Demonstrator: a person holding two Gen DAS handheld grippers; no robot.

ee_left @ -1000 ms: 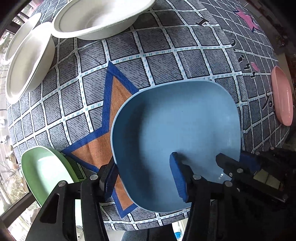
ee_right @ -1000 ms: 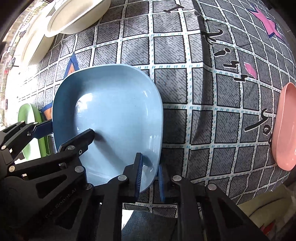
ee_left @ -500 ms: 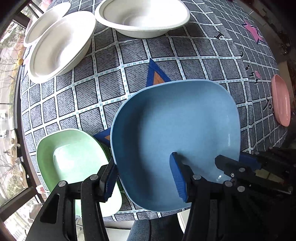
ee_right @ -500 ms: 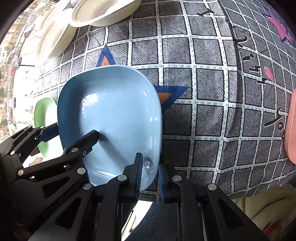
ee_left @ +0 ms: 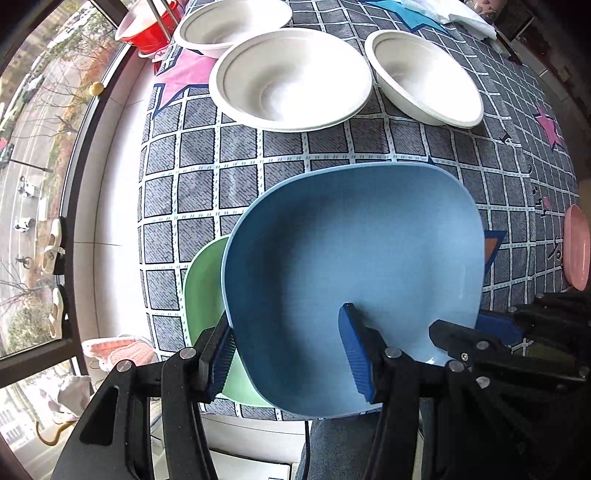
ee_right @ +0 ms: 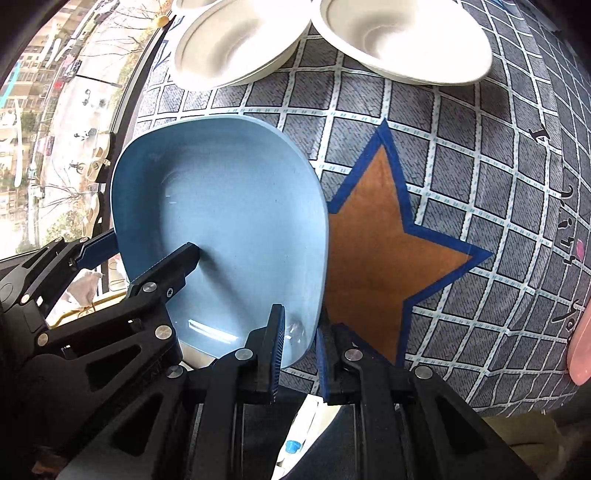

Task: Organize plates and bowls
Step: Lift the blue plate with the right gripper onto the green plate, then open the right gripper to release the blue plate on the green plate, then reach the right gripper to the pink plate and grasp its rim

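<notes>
Both grippers hold a blue square plate [ee_left: 354,258] off the table; it also shows in the right wrist view [ee_right: 221,206]. My left gripper [ee_left: 288,354] is shut on the plate's left near edge, one finger inside and one outside. My right gripper [ee_right: 299,347] is shut on the plate's right near rim. The plate hangs partly over a green plate [ee_left: 203,295] lying at the table's near left corner. Three white bowls [ee_left: 291,74] sit at the far side, two of them in the right wrist view [ee_right: 402,37].
A pink plate [ee_left: 576,251] lies at the table's right edge, seen also in the right wrist view [ee_right: 581,347]. The checked tablecloth [ee_right: 480,166] has an orange star [ee_right: 380,236]. A red container [ee_left: 147,26] stands far left. The table's left edge [ee_left: 142,221] drops to a window sill.
Both grippers have carried the blue plate to the left, off the orange star and over the green plate. The white bowls have come fully into view.
</notes>
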